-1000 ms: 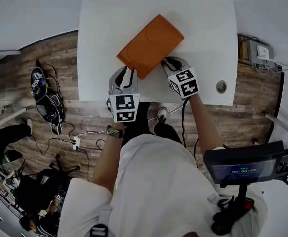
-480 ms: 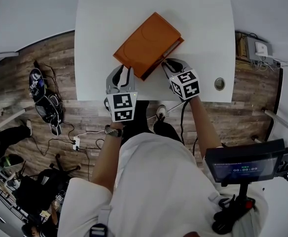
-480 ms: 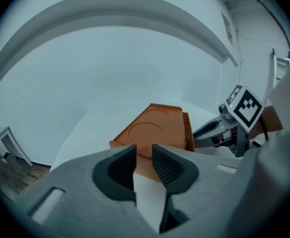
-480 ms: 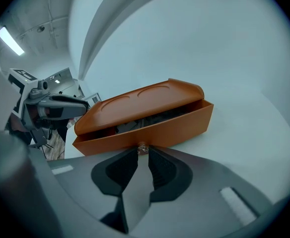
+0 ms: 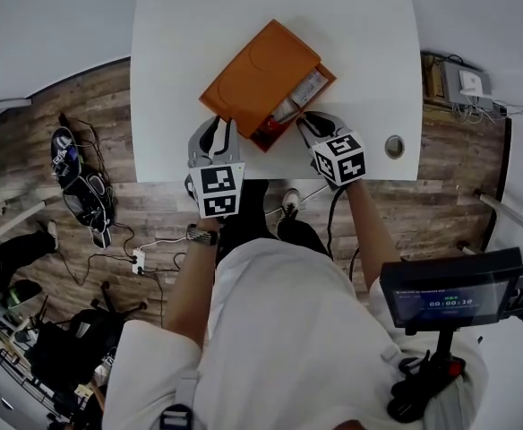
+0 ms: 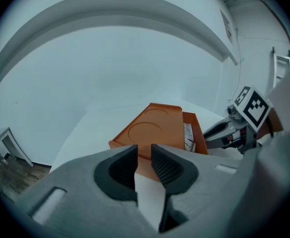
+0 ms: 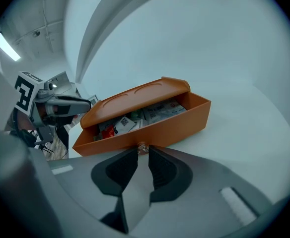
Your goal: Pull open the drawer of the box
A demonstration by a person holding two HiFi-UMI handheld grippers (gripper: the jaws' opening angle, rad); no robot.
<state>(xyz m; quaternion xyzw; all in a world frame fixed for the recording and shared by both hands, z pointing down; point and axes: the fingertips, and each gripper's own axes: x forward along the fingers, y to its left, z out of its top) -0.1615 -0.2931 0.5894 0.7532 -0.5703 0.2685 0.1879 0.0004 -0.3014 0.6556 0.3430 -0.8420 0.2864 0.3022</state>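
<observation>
An orange box [image 5: 254, 68] lies at an angle on the white table [image 5: 369, 34]. Its drawer [image 5: 295, 104] stands partly out on the near-right side, with packets [image 7: 150, 114] showing inside. My right gripper [image 7: 143, 152] is shut on the small drawer knob [image 7: 142, 147] at the middle of the drawer front [image 7: 155, 129]. My left gripper [image 6: 144, 156] sits just short of the box's near corner [image 6: 135, 163]. Its jaws have just been closing; a narrow gap is left, with nothing between them. In the head view, the left gripper [image 5: 218, 134] and right gripper [image 5: 304, 122] flank the box's near end.
A round cable hole [image 5: 393, 147] sits in the table's near right corner. The table's front edge runs right under both grippers. Bags and cables [image 5: 75, 164] lie on the wooden floor to the left. A monitor on a stand [image 5: 454, 296] stands at the right.
The drawer has slid out of the box toward me, and its contents now show. My right gripper has drawn back with the knob. The left gripper has stayed by the box's corner.
</observation>
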